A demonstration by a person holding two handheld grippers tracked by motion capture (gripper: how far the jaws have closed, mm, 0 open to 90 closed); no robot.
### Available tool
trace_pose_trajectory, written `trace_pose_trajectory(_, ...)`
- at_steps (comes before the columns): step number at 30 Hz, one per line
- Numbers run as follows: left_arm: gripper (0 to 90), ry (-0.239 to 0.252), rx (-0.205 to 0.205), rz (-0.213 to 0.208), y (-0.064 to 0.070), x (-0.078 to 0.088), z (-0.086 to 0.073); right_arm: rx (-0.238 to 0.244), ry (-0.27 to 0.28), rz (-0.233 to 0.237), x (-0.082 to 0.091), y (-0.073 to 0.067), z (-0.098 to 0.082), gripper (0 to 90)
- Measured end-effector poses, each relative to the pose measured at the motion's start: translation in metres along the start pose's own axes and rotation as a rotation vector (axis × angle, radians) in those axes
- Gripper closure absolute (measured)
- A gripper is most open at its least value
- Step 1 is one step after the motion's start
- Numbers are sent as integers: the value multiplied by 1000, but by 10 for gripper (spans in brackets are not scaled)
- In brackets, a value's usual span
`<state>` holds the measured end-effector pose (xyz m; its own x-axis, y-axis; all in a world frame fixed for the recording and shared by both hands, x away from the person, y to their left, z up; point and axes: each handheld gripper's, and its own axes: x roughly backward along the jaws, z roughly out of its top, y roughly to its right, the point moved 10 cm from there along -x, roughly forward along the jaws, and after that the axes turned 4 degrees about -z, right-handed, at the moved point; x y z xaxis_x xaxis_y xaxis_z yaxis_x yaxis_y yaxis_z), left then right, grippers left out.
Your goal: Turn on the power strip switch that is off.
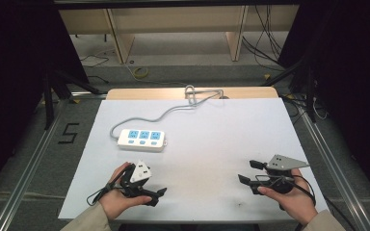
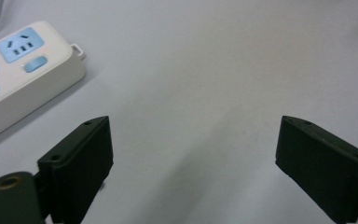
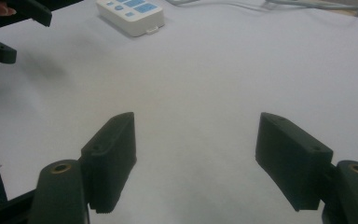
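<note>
**Both grippers wide apart and empty, power strip up the table**

A white power strip (image 1: pixel 141 139) with three blue sockets lies on the white table top (image 1: pixel 221 130), and everything else is easiest placed from it. Its grey cable (image 1: pixel 164 113) leaves the strip's left end, curves away toward the far edge of the table and ends in a loose coil there.

The left gripper (image 1: pixel 156 195) sits on the near side of the strip, close to it and just a little to its right, held in the person's left hand (image 1: pixel 118 195). Its jaws are spread wide with nothing between them; in the left gripper view the strip's end socket (image 2: pixel 21 44) shows at the upper left, clear of the black jaws, with bare table in the gap.

The right gripper (image 1: pixel 249 172) is well apart from the strip, off to its right and nearer the person, in the right hand (image 1: pixel 294 197). Its jaws are also released, holding nothing. From the right gripper view the strip (image 3: pixel 130 14) lies far ahead at the top.
</note>
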<state>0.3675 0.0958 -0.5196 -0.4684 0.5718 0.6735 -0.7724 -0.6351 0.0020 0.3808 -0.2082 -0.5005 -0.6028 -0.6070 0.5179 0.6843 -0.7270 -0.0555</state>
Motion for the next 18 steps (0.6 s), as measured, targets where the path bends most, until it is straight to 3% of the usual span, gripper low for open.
trace_pose_trajectory(5,183,6,30,20,-9,3,2,5,2,-5,2,1,-1,292)
trace_pose_trajectory(6,241,-11,30,36,-13,4,1,5,3,-5,2,1,-1,292)
trace_pose_trajectory(7,241,-20,36,61,-16,4,0,5,3,-5,2,1,-1,292)
trace_pose_trajectory(8,380,-28,32,100,-23,7,0,7,3,-6,2,1,-1,292)
trace_pose_trajectory(9,457,-28,32,100,-23,7,0,7,3,-6,2,1,-1,292)
trace_pose_trajectory(10,532,-25,52,128,-30,10,2,6,1,-7,2,0,-1,292)
trace_pose_trajectory(11,602,-25,52,128,-30,10,2,7,0,-7,2,0,-1,291)
trace_pose_trajectory(12,602,-15,63,132,-32,12,4,7,0,-7,2,0,-1,291)
trace_pose_trajectory(13,671,-15,74,138,-34,14,5,8,-1,-6,2,0,-1,292)
trace_pose_trajectory(14,795,-3,99,149,-39,16,6,10,1,-6,2,-1,-1,291)
trace_pose_trajectory(16,880,4,122,144,-41,17,7,7,2,-9,2,-1,0,291)
trace_pose_trajectory(18,896,2,121,140,-42,18,7,7,2,-10,2,0,0,291)
